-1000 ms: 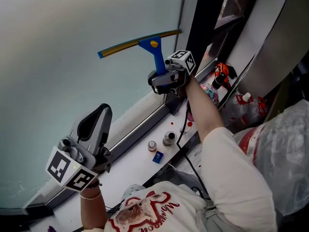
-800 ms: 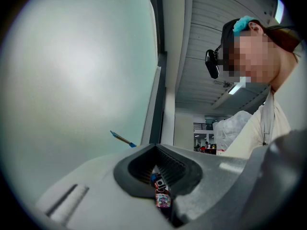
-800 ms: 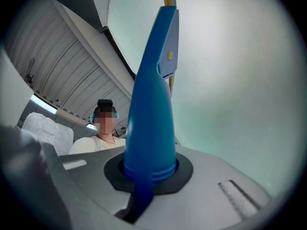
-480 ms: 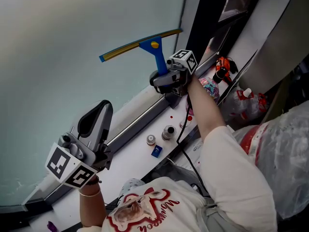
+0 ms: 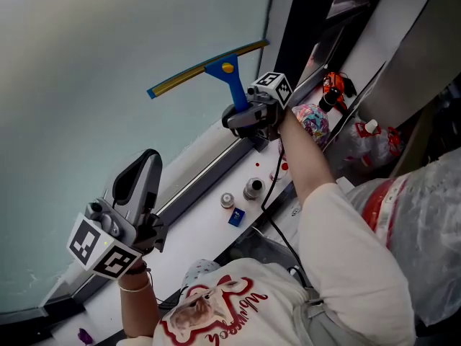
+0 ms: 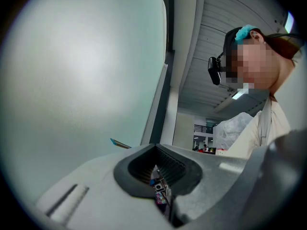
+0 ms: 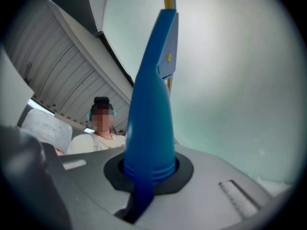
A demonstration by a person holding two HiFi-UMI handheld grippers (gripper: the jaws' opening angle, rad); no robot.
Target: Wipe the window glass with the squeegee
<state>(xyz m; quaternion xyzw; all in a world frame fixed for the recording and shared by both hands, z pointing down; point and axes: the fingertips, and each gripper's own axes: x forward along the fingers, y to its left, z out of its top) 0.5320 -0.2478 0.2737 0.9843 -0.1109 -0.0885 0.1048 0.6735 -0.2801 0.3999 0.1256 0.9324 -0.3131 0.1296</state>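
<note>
Blue plastic squeegee (image 5: 232, 85) with a long yellow-edged blade: blade lies across the lower right part of the pale frosted window glass (image 5: 108, 63), tilted, left end lower, right end just beside the dark upright frame. Looks laid on the pane; actual contact cannot be confirmed from the head view.

Handle runs down and near from the blade into the grey right gripper (image 5: 238, 115). In the right gripper view the tapered blue handle (image 7: 151, 114) stands straight up out of the jaws (image 7: 148, 171), filling the dark hollow between them. The jaws are pinched on the handle's base; they have just been opening a touch, with the handle between them and no gap showing.

Step in hand, as judged: a wiping stroke on the right strip of glass, blade not far above the dark bottom rail (image 5: 194, 182).

Next move calls for even pressure along the whole blade, a run to the rail, then a lift and a shift left so strokes overlap. A firm pinch matters; a loose handle would twist.

Grey left gripper (image 5: 148, 163) hangs near and left, pointed at the glass, well apart from the squeegee. Its jaws (image 6: 158, 176) are pressed together, nothing held.

White sill (image 5: 189, 254) below carries two small bottles (image 5: 253, 188) near the rail.
</note>
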